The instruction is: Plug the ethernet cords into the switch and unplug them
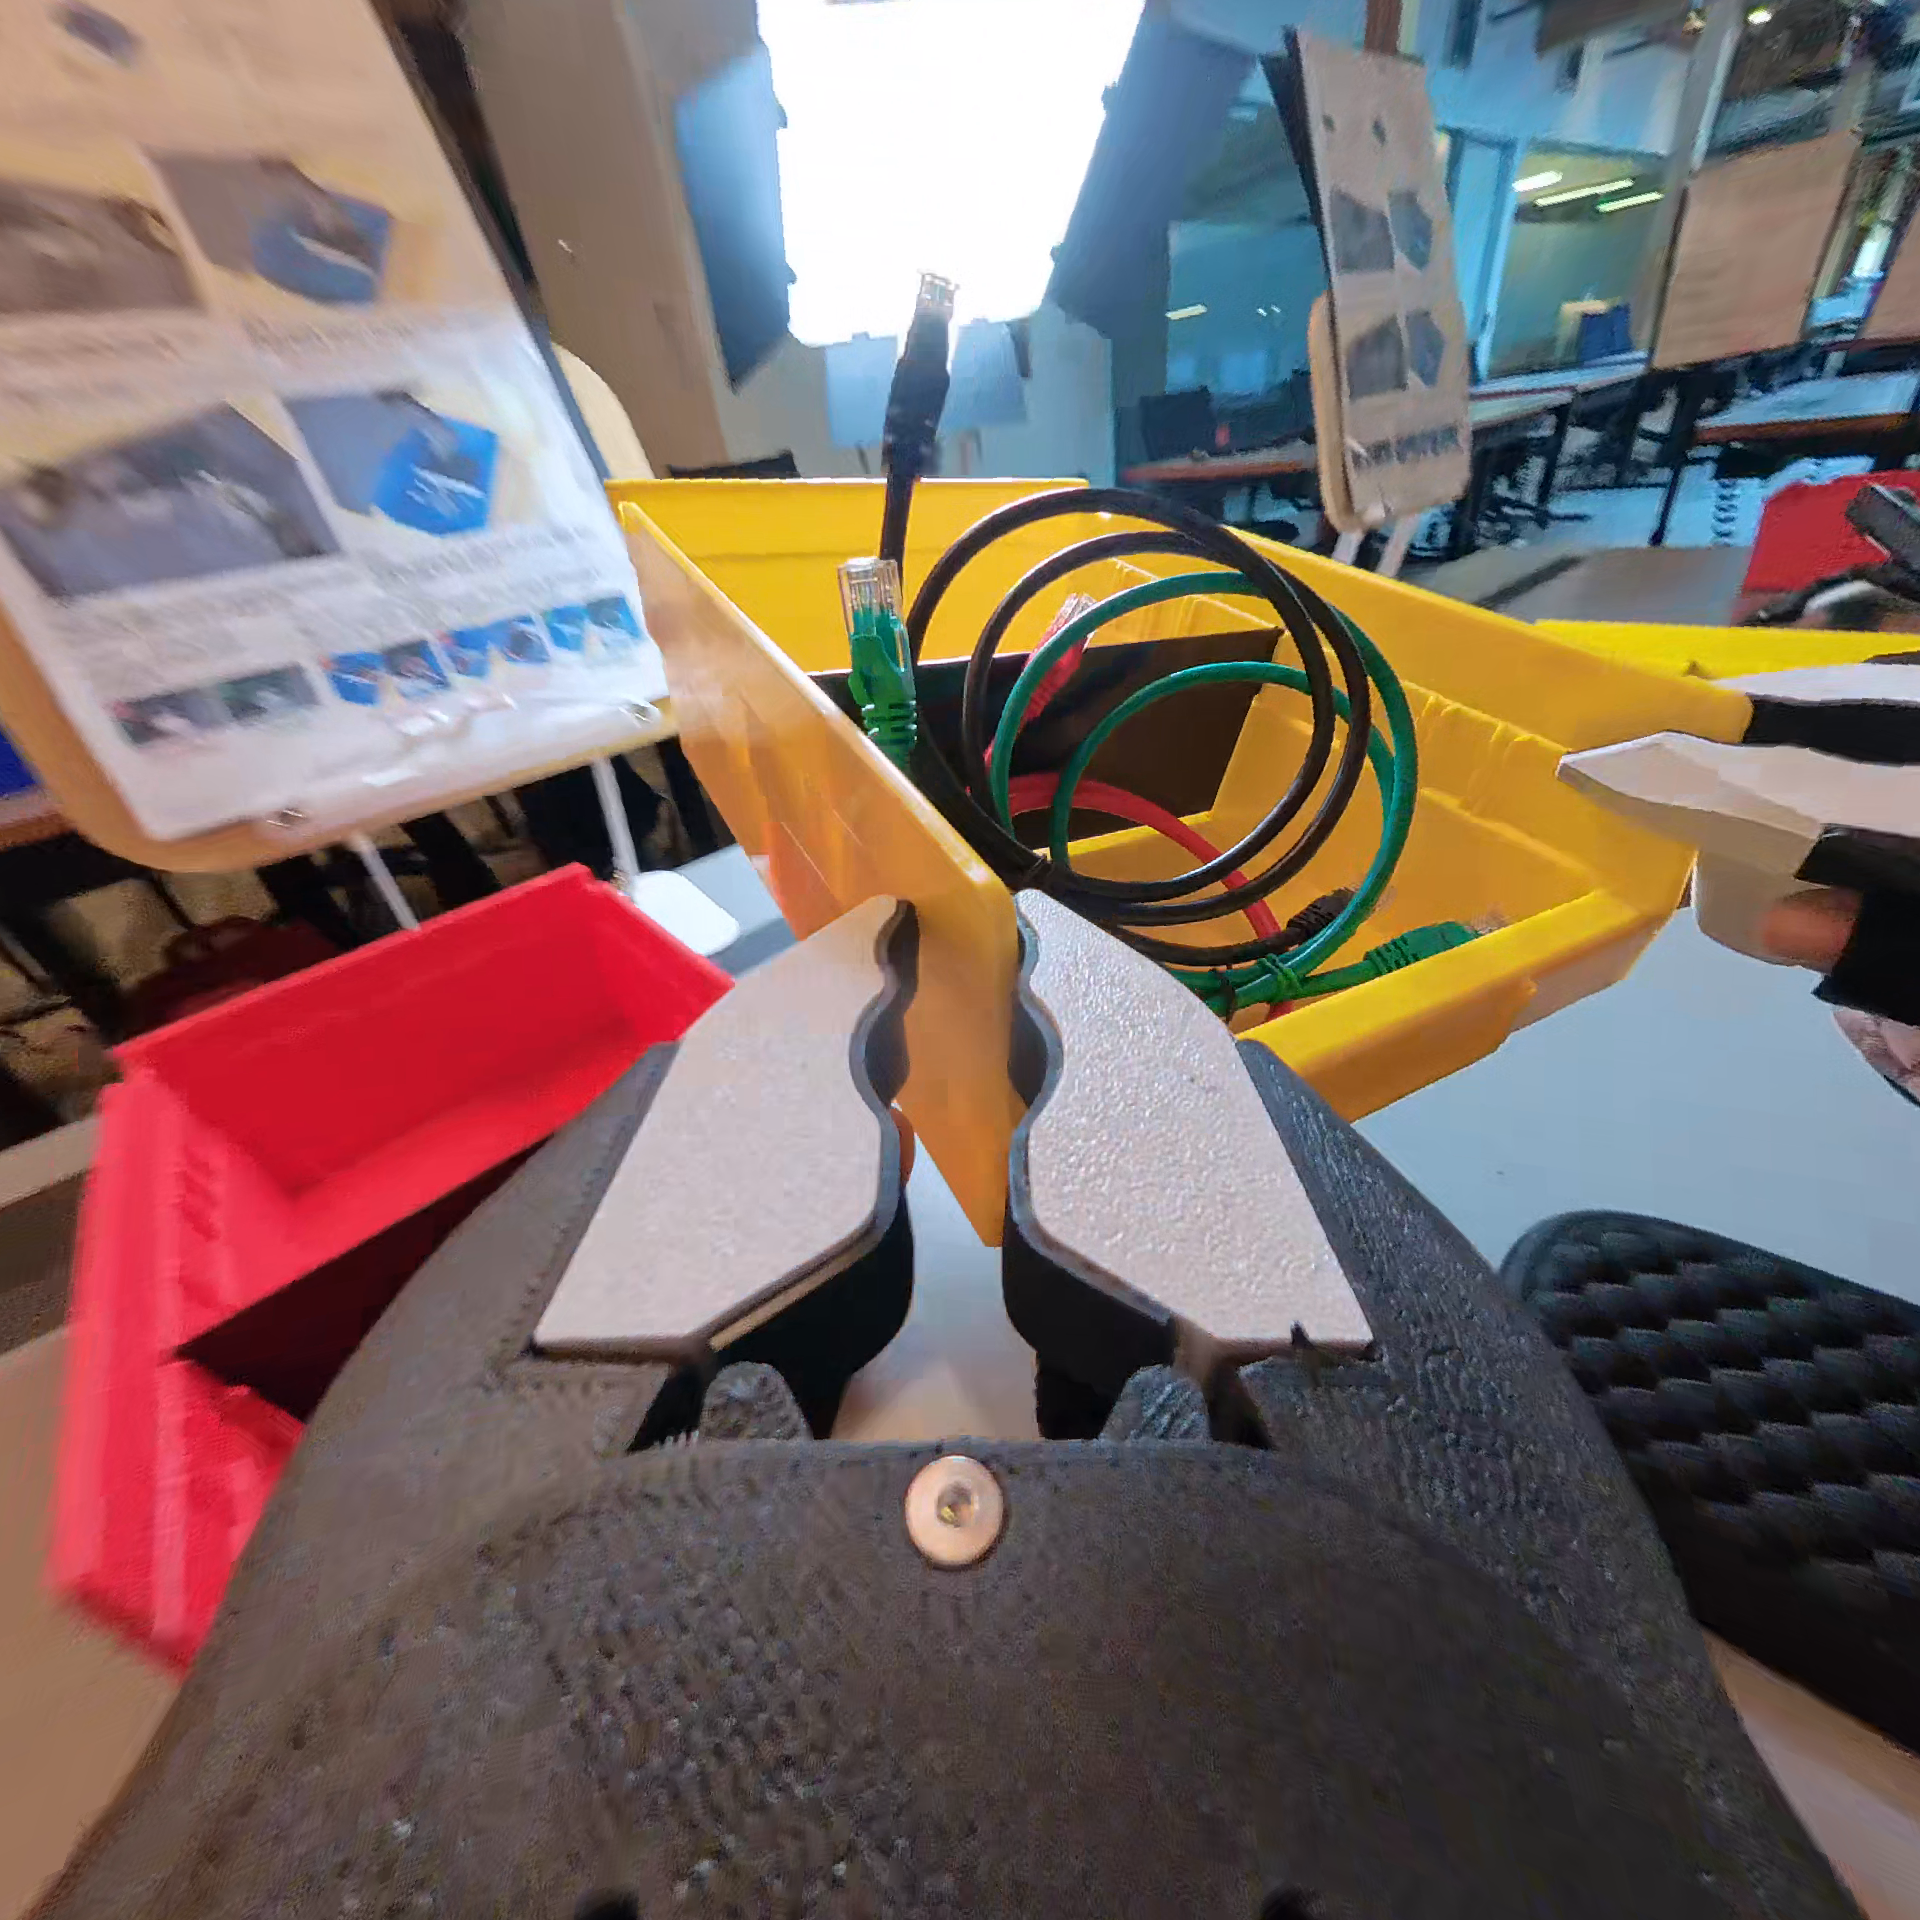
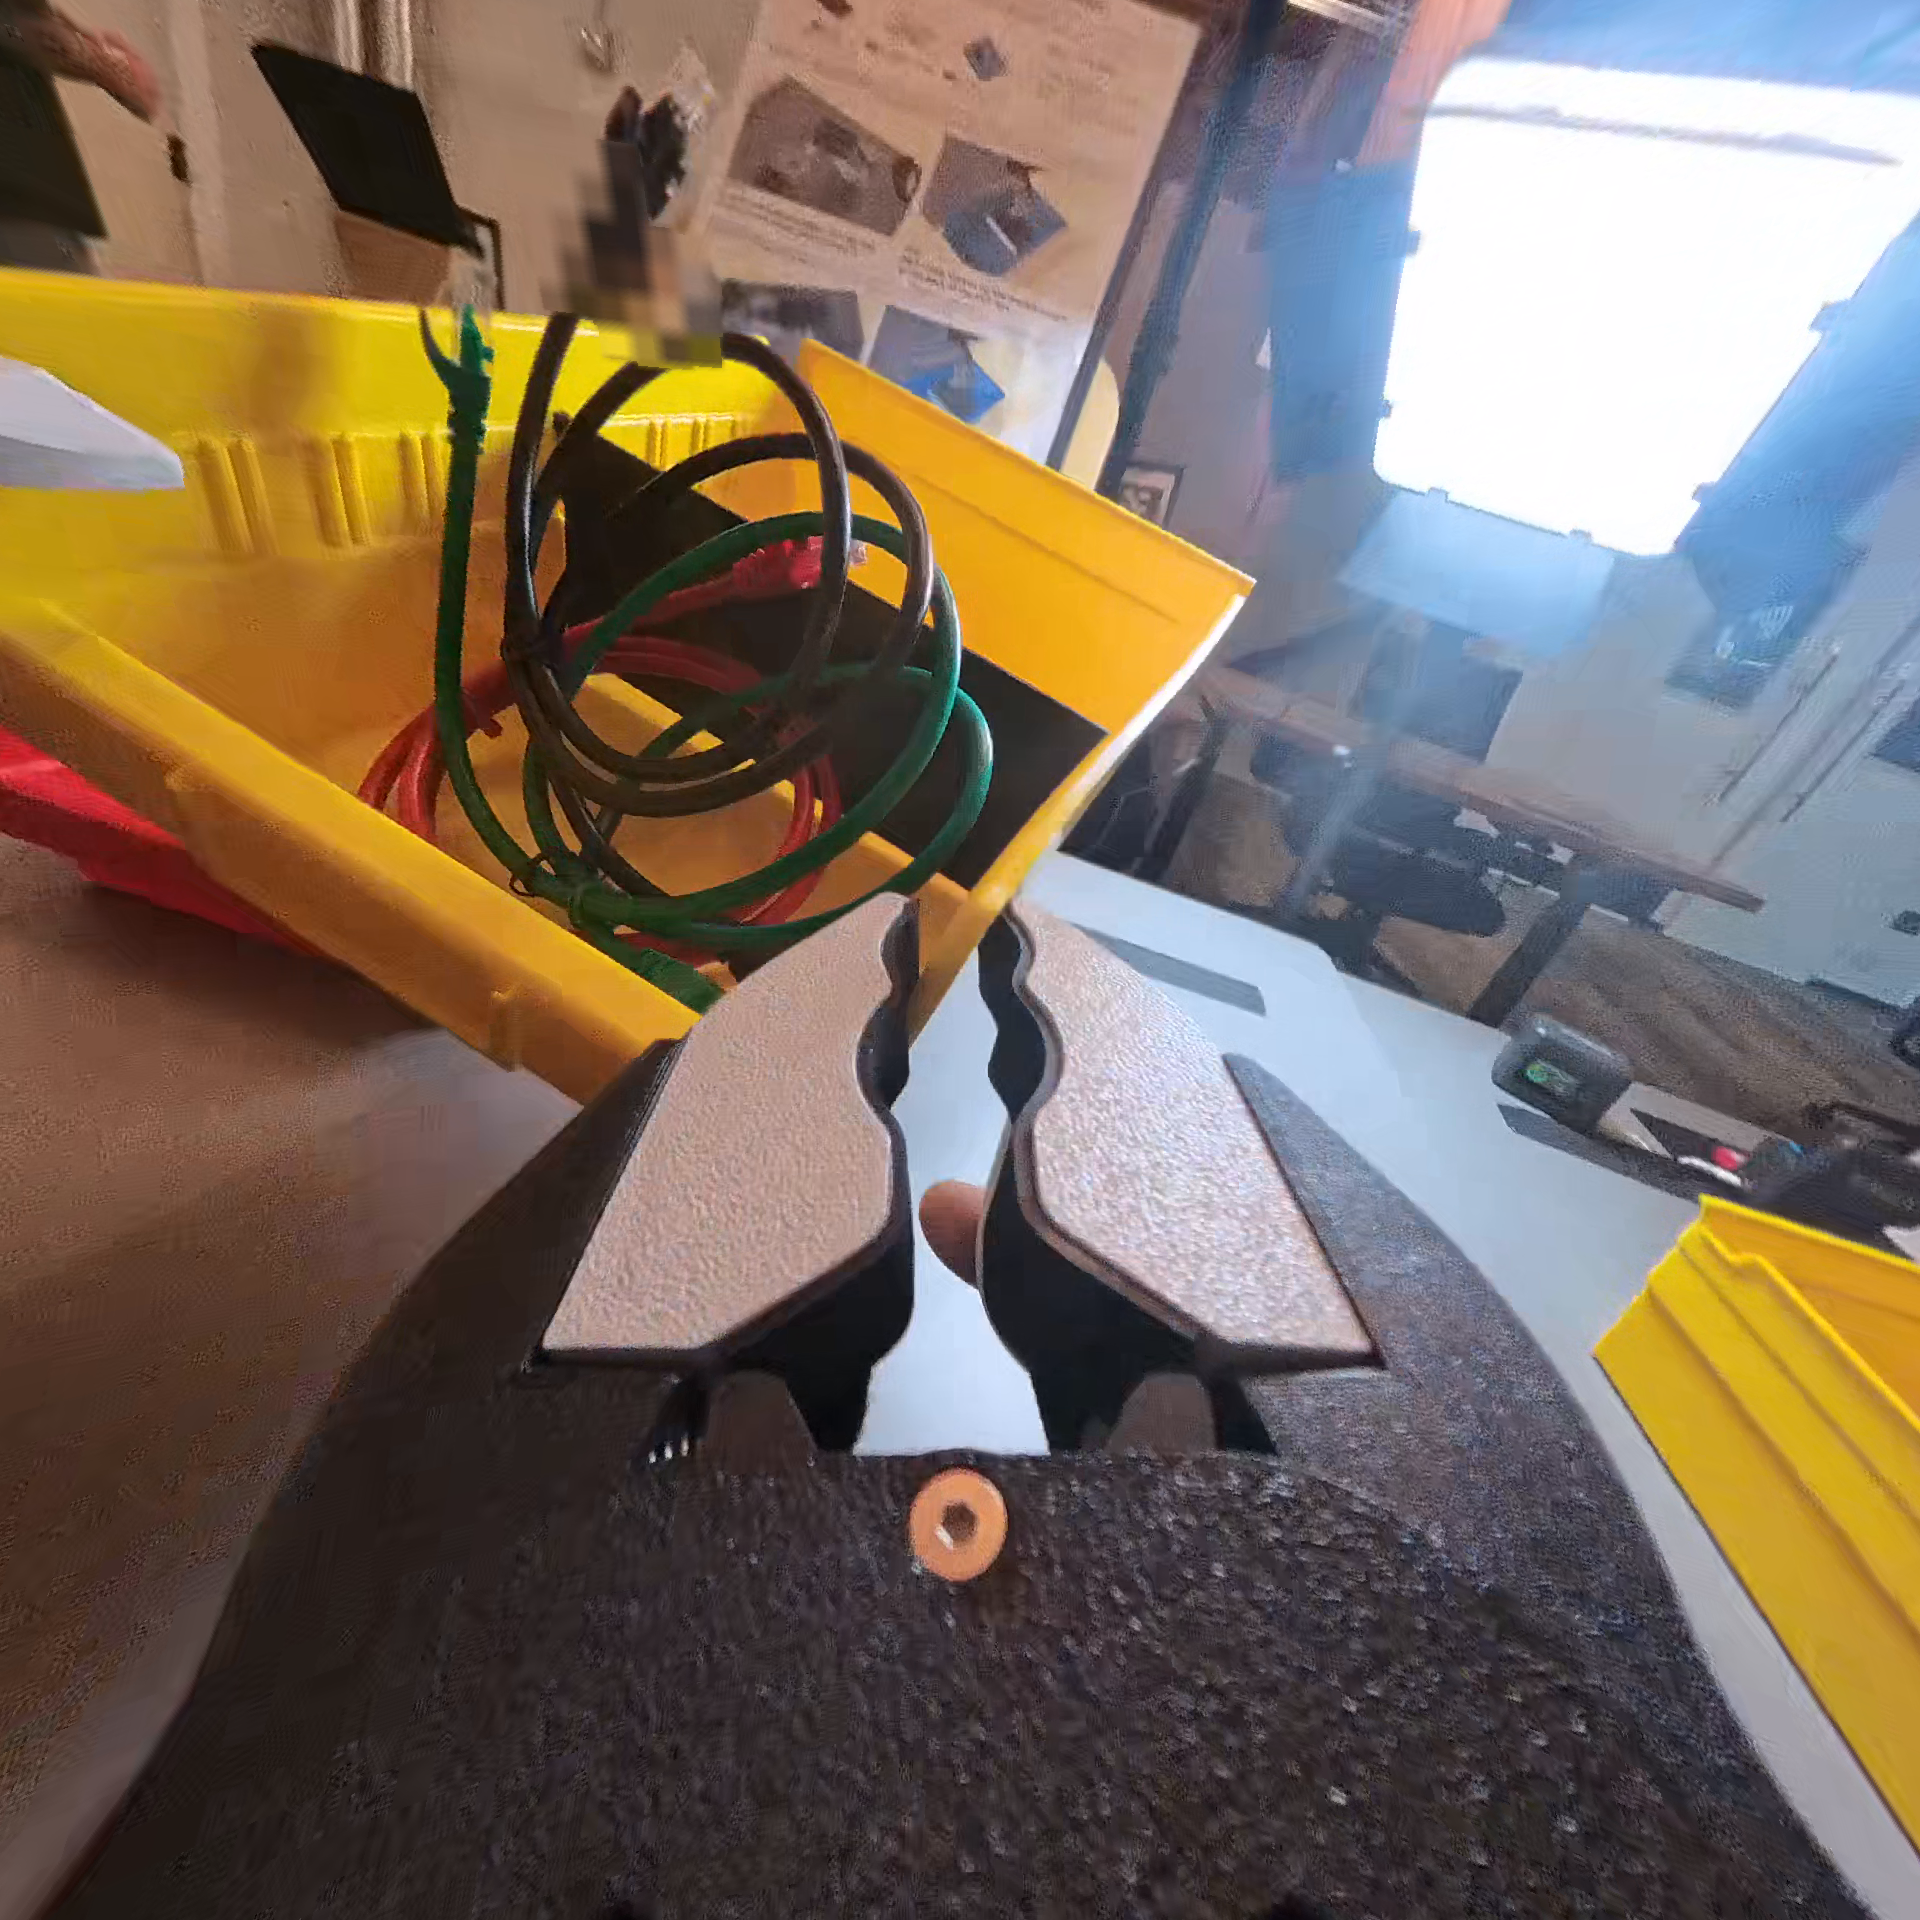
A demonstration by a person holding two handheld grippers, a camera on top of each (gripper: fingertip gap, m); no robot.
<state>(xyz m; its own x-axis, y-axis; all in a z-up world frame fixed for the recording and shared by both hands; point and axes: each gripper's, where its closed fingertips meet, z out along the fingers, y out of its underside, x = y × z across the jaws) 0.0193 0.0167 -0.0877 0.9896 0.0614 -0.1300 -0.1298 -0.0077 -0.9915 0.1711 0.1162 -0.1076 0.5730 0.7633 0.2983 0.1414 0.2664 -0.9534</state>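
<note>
A yellow bin (image 1: 1455,665) holds coiled ethernet cords: a black cord (image 1: 920,384) with a plug sticking up, a green cord (image 1: 1397,748) and a red cord (image 1: 1122,800). A black box-like thing (image 1: 1101,717) lies under them; I cannot tell if it is the switch. My left gripper (image 1: 961,914) is shut on the bin's left wall. My right gripper (image 2: 951,914) is shut on the edge of the bin's right wall (image 2: 1039,582), and it also shows in the left wrist view (image 1: 1714,769). The bin looks tilted. The green cord (image 2: 961,727) and red cord (image 2: 821,790) also show in the right wrist view.
A red bin (image 1: 364,1091) stands left of the yellow one on the grey table (image 1: 1662,1091). A sheet with pictures (image 1: 291,499) stands behind it. A black mesh chair back (image 1: 1745,1434) is at the near right. Another yellow bin (image 2: 1787,1382) sits at the right. There is about 20 cm between the tips of the two grippers.
</note>
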